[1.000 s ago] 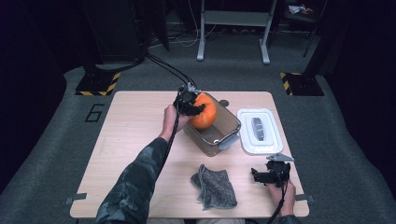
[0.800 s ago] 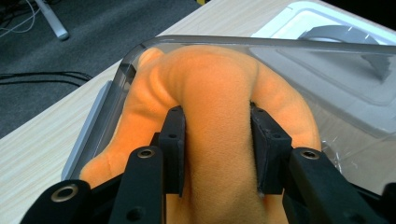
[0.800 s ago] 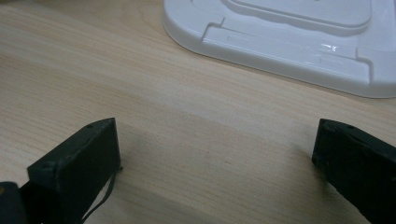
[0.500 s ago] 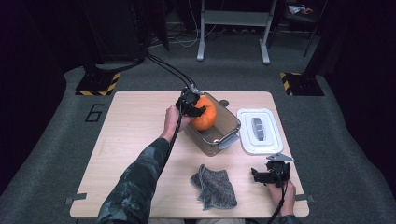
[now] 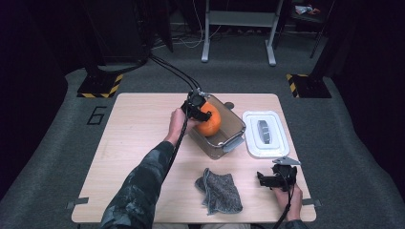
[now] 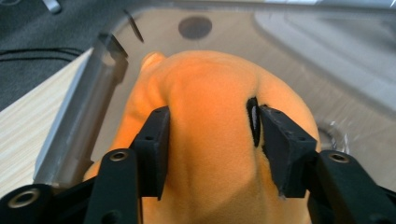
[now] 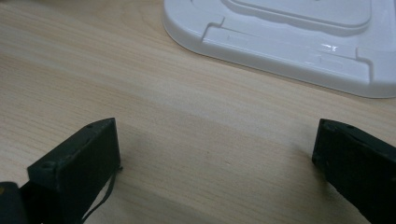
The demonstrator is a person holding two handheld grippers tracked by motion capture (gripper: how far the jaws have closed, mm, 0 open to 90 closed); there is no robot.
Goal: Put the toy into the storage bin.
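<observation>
Left hand-held gripper (image 5: pixel 199 112), centre of the high view: jaws set either side of an orange plush toy (image 5: pixel 210 120) that sits in the clear plastic box (image 5: pixel 235 125). The jaws have just been opening; in the left gripper view the toy (image 6: pixel 210 140) is between them, the pads lying against its fur or just off it, with a slight gap at the right pad, so I read the grip as let go rather than clamped. Step in hand, by my judgement: the release, with the toy set down in the box. The next move calls for the jaws to spread a little more and draw straight up and back, so the fur does not snag and drag the toy out over the rim. Right hand-held gripper (image 5: pixel 277 180), lower right of the high view: jaws wide apart and holding nothing, resting low over the bare surface (image 7: pixel 187 121). The white lid (image 5: pixel 265 134) lies flat just right of the box and probably goes on next, a job for this gripper. Materials: toy soft, rounded, short-piled, dents under pressure; box rigid, see-through, rounded corners, grey clip handles; lid hard, glossy, moulded with a raised centre panel; surface pale wood grain, matt. A grey cloth (image 5: pixel 218 191), crumpled and coarse-knit, lies at lower centre, well apart from the box.
</observation>
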